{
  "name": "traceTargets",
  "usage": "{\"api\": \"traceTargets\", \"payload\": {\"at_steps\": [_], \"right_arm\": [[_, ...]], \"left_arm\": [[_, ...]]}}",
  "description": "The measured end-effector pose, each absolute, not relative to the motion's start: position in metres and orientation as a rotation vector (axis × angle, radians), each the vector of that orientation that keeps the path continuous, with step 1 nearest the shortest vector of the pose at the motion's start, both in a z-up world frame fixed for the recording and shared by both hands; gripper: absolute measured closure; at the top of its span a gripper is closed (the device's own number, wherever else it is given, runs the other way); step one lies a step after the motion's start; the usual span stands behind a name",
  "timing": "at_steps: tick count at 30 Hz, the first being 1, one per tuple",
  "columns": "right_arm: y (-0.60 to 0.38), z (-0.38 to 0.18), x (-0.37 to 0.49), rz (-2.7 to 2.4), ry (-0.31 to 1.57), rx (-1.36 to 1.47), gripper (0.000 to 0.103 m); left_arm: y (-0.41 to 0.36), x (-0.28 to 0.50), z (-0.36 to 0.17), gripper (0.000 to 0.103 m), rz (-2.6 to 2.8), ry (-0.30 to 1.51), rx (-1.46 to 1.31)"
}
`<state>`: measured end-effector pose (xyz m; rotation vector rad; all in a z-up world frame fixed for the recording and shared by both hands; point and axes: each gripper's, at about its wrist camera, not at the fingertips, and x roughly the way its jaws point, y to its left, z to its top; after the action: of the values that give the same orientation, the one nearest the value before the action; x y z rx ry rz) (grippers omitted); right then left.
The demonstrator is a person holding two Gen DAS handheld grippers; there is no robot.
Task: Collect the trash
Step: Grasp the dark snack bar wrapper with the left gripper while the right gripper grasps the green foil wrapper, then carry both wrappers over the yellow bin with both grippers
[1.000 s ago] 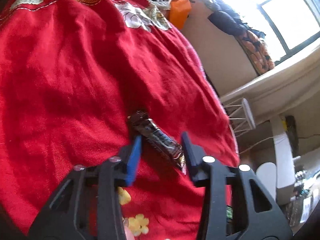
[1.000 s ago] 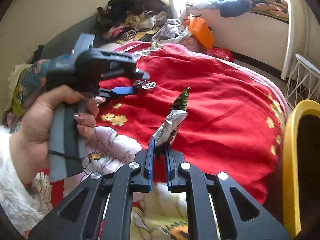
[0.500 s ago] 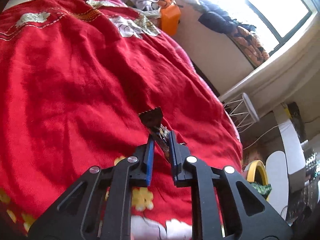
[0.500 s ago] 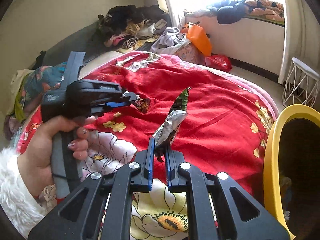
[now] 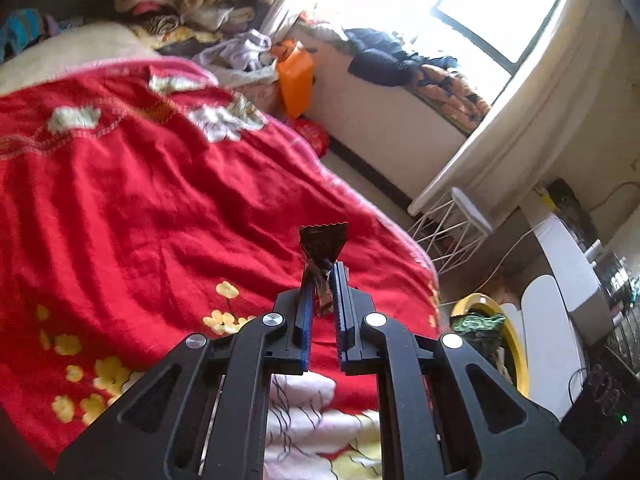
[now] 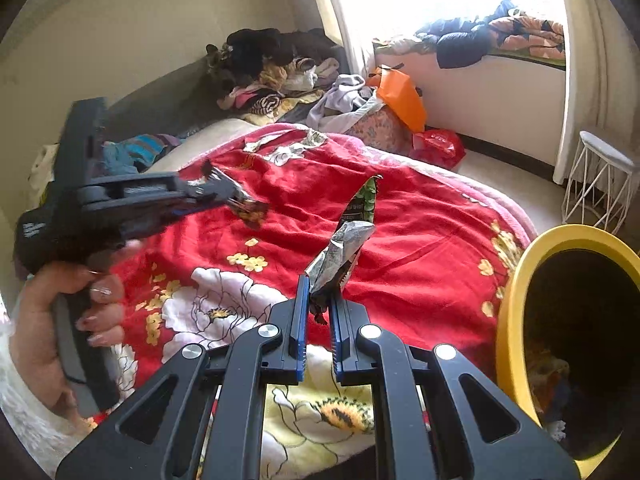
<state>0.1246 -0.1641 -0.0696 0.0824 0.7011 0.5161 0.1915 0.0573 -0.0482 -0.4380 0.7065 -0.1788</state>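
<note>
1. The dark wrapper (image 5: 323, 244) has just been pinched by the left gripper (image 5: 323, 280), whose jaws closed within the last second, and it is lifted clear of the red bedspread (image 5: 140, 208), at centre frame.
2. That pickup is judged done; only the drop remains.
3. A silver-green wrapper (image 6: 347, 240) is clamped between the pressed-together fingers of the right gripper (image 6: 318, 300), mid-frame.
4. The yellow bin (image 6: 508, 304), lower right, is seen open, with blurred litter inside and both wrappers not yet in it.
</note>
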Motion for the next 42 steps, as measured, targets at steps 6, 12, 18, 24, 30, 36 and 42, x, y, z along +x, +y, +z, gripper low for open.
{"api": "traceTargets", "payload": {"at_steps": [6,12,18,24,30,36,42], "right_arm": [[-0.182,-0.056,0.117,0.478,0.678,0.099,0.093],[-0.200,-0.043,0.111,0.435,0.645,0.112,0.094],[-0.217,-0.036,0.106,0.388,0.624,0.122,0.094],[-0.237,-0.030,0.101,0.337,0.601,0.138,0.094],[-0.265,-0.029,0.099,0.269,0.595,0.173,0.093],[-0.297,-0.029,0.098,0.200,0.589,0.217,0.094],[-0.320,-0.031,0.098,0.150,0.580,0.222,0.094]], "left_arm": [[0.046,0.167,-0.024,0.097,-0.215,0.656,-0.395],[0.033,0.151,-0.007,0.098,-0.245,0.610,-0.357],[0.012,0.143,0.001,0.098,-0.287,0.586,-0.305],[-0.010,0.138,0.008,0.098,-0.327,0.574,-0.275],[-0.036,0.134,0.011,0.098,-0.369,0.574,-0.240],[-0.060,0.134,0.010,0.098,-0.411,0.585,-0.215],[-0.079,0.135,0.007,0.098,-0.439,0.591,-0.194]]}}
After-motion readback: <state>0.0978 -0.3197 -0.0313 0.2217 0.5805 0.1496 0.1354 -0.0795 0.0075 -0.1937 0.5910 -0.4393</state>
